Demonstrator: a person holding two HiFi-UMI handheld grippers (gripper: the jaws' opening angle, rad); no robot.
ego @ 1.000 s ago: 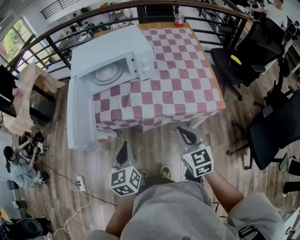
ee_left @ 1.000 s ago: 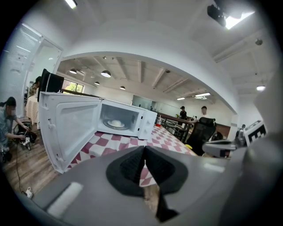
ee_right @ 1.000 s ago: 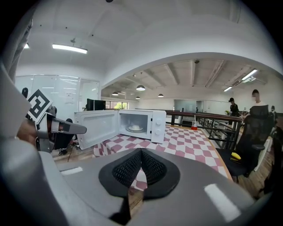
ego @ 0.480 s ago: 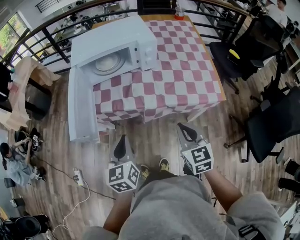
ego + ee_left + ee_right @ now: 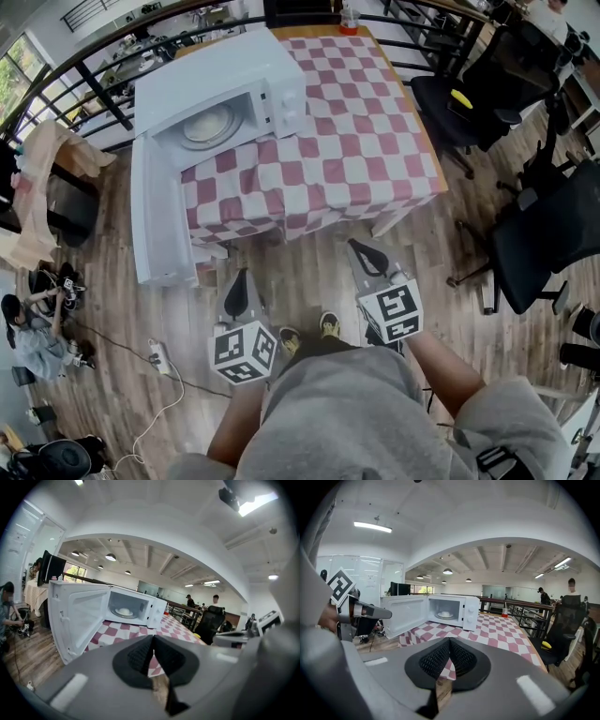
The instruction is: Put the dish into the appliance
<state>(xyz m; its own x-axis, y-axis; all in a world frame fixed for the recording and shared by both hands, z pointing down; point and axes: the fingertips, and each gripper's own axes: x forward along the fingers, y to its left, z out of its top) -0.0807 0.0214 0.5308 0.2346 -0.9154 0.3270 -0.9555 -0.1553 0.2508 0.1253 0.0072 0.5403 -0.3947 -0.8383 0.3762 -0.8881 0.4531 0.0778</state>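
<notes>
Since a second ago the table (image 5: pixel 375 178) and microwave (image 5: pixel 220 89) have slid up and left in the head view, and the right gripper (image 5: pixel 360 253) has edged a little toward the table; the left gripper (image 5: pixel 240 281) keeps its place.

Both grippers hang over the wooden floor, short of the table's near edge and well apart from the microwave. Each points roughly level toward the table. In the left gripper view the left gripper's (image 5: pixel 153 639) black ribbed pads meet at the tips with nothing between them. The right gripper view shows the same for the right gripper (image 5: pixel 449 641): jaws closed together, holding nothing.

On the table's far left corner, the microwave stands on the red and white checked cloth. Its door (image 5: pixel 161 220) is swung fully open to the left, hanging out past the table's edge. The dish (image 5: pixel 208 123) lies inside the cavity, on the round turntable. Both gripper views show it there too, white and low (image 5: pixel 124 611) (image 5: pixel 445 614).

At the table's far end stands a cup (image 5: pixel 349 19) with red in it. Black chairs (image 5: pixel 544 244) stand to the right. Someone sits on the floor (image 5: pixel 37 328) at far left, and a power strip (image 5: pixel 161 357) lies near the left gripper.
</notes>
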